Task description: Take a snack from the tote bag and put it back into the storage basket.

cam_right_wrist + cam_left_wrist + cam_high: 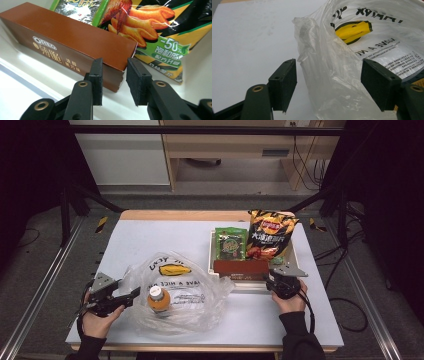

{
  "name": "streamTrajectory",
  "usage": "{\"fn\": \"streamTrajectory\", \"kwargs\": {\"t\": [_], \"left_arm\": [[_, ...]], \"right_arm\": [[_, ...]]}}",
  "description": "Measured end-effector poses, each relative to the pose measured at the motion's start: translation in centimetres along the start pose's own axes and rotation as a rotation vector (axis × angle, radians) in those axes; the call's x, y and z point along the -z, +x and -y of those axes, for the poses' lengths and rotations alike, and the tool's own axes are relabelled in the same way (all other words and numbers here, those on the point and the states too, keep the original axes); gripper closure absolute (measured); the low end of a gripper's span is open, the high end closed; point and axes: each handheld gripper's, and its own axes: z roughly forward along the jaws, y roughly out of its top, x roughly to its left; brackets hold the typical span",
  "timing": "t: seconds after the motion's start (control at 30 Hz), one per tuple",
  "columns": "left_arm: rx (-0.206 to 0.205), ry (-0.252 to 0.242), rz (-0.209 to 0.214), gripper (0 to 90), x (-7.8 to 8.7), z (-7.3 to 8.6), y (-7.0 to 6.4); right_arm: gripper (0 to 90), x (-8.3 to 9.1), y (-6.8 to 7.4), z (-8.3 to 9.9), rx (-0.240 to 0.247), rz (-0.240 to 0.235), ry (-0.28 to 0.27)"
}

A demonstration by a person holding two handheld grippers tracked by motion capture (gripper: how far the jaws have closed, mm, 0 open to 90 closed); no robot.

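A clear plastic bag (192, 292) with a yellow smiley print lies on the white table (150, 235), and an orange-capped bottle (157, 298) lies inside it. My left gripper (134, 293) is at the bag's left edge. In the left gripper view it (329, 85) stands open, with a fold of the bag (324, 62) between its pads. A brown Oreo box (240, 267) lies along the front of a white tray (211, 255). My right gripper (113, 80) is open by a narrow gap, and the box's near end (75, 42) is just beyond its tips. In the high view it (274, 277) sits at the tray's front right.
Behind the box, the tray holds a green snack packet (231, 242) and a black and yellow chips bag (270, 235); the chips bag (160, 30) lies right of the box. Bare table stretches left and behind the plastic bag. Metal frame rails run along both sides of the table.
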Motion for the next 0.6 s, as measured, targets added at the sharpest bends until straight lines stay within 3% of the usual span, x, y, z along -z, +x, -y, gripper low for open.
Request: {"fn": "streamTrajectory", "kwargs": {"t": [0.33, 0.6], "left_arm": [[0.008, -0.031, -0.002, 28.7, 0.5, -0.2, 0.1], [0.004, -0.082, 0.006, 29.1, 1.6, -0.8, -0.2]], "right_arm": [[61.4, 0.1, 0.2, 0.0, -0.007, -0.012, -0.006], [50.3, 2.2, 0.2, -0.8, -0.062, -0.044, -0.11]]}}
